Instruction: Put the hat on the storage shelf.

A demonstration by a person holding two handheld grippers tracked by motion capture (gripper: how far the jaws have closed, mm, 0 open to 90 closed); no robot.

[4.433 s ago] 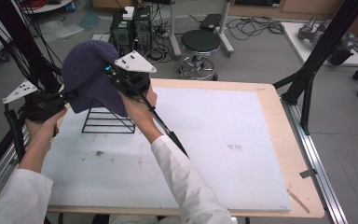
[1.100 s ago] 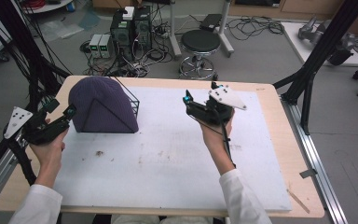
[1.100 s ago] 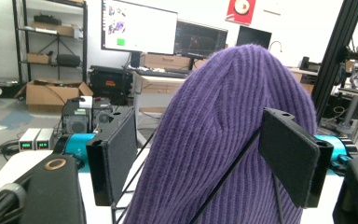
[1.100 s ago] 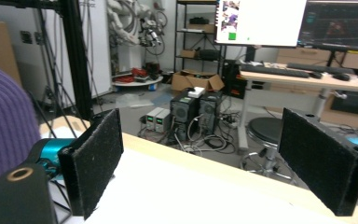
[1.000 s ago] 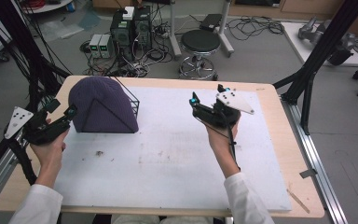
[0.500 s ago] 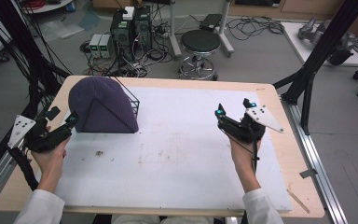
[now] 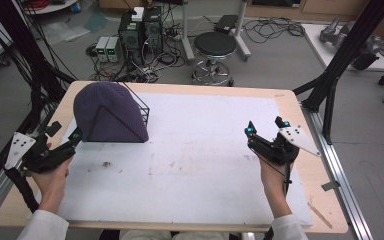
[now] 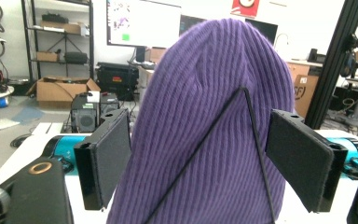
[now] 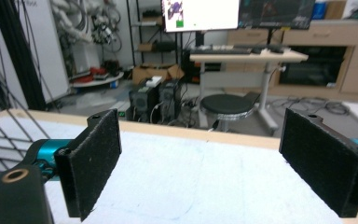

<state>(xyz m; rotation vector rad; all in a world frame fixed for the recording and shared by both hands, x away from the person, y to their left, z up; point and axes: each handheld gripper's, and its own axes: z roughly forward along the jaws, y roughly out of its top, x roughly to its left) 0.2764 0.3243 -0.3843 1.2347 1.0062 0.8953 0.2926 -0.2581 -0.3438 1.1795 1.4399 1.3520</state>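
A purple knit beanie (image 7: 107,112) is seen draped over a black wire rack (image 7: 141,106) at the far left of the bench (image 7: 290,102), standing upright on the white mat (image 7: 200,150). The left hand-held gripper (image 7: 64,141) is held just beside the beanie's near left edge, its tips close to the knit. In the left gripper view the beanie (image 8: 214,126) is framed between the two black pads (image 8: 109,156), with gaps visible on both sides, so the knit is not pressed; the jaws have just been opening, with the beanie between them. One wire of the rack (image 8: 254,135) is seen lying across the front of the cloth.

The right hand-held gripper (image 7: 266,128) is held well apart from the beanie, over the right side of the mat. Its jaws are spread wide in the right gripper view, with nothing between the pads (image 9: 95,161) but bare mat (image 9: 191,177) beyond. The rack's wires (image 9: 2,128) are caught at that view's left edge.
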